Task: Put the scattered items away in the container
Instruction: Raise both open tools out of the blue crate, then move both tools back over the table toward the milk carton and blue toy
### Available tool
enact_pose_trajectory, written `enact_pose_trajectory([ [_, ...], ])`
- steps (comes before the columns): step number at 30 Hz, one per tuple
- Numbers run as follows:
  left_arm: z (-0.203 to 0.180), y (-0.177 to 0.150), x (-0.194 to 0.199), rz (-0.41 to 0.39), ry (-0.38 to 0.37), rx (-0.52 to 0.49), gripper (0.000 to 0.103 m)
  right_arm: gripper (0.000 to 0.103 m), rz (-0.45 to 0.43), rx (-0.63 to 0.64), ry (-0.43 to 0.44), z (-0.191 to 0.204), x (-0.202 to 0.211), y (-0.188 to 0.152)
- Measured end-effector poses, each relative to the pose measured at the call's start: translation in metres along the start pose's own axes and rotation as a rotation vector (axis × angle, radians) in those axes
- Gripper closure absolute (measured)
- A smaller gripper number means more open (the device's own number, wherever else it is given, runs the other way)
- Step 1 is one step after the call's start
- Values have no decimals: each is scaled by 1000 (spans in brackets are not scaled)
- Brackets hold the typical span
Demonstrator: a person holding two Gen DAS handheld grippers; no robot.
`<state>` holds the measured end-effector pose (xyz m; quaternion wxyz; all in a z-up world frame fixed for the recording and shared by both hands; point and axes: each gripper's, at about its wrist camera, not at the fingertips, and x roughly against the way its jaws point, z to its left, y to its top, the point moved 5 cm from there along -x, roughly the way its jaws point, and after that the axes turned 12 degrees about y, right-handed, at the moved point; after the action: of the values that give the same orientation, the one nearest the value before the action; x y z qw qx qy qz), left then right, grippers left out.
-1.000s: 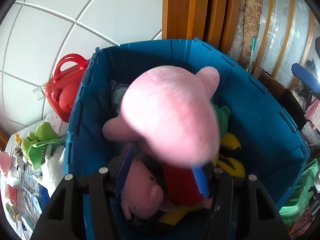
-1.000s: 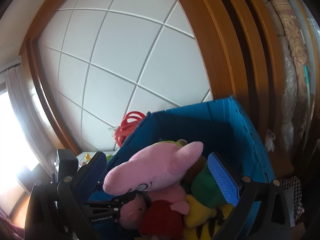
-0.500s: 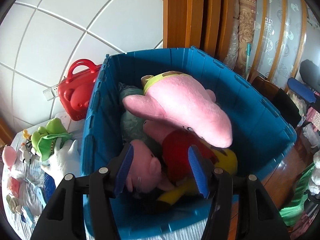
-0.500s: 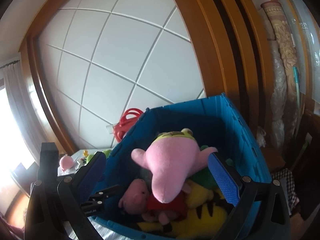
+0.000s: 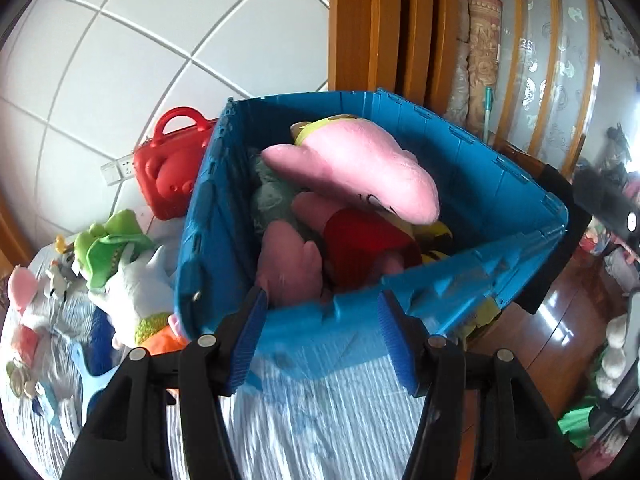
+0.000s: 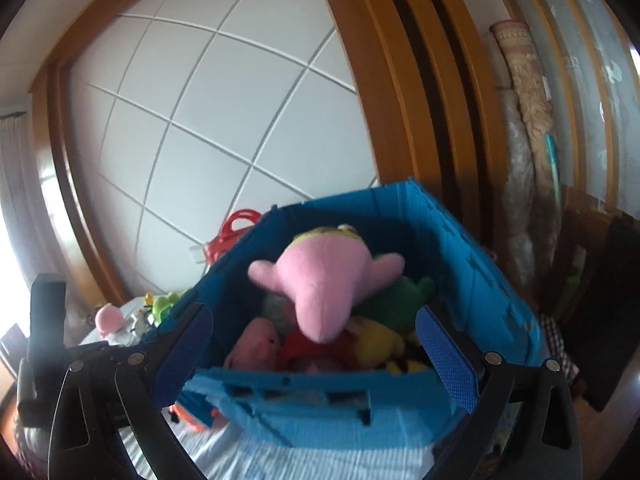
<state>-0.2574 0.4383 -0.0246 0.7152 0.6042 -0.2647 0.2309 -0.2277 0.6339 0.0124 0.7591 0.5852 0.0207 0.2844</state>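
A: Where does the big pink plush toy with the green collar (image 5: 352, 168) lie?
B: On top of the other soft toys inside the blue plastic crate (image 5: 492, 196), snout toward the near wall.
A: And the left gripper (image 5: 322, 344)?
B: It hangs before the crate's near wall, jaws apart, holding nothing.
A: The right gripper (image 6: 316, 354)?
B: Also spread wide and empty, facing the crate; a red plastic case (image 5: 176, 176) stands beside it

Wood door frame (image 6: 404, 92), rolled rug (image 5: 482, 60) (upright), w/ tiled wall (image 5: 152, 48).

Blue crate (image 5: 500, 184), pink plush (image 5: 360, 168)
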Motion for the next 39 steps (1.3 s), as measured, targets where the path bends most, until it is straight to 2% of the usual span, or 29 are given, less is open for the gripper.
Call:
enact_pose_trajectory([
  [12,11,-22,45,-79,57,-7,47,0,-20,31,-50,31,42,-18],
  [24,28,-41,61,-68,63,48,47,0,22,48,-72,49,45,-35],
  [34,34,-65,54,-8,77,124,47,0,63,49,-126,45,44,-60],
  [39,37,-79,54,13,113,134,47,0,97,5,-34,48,39,-69],
])
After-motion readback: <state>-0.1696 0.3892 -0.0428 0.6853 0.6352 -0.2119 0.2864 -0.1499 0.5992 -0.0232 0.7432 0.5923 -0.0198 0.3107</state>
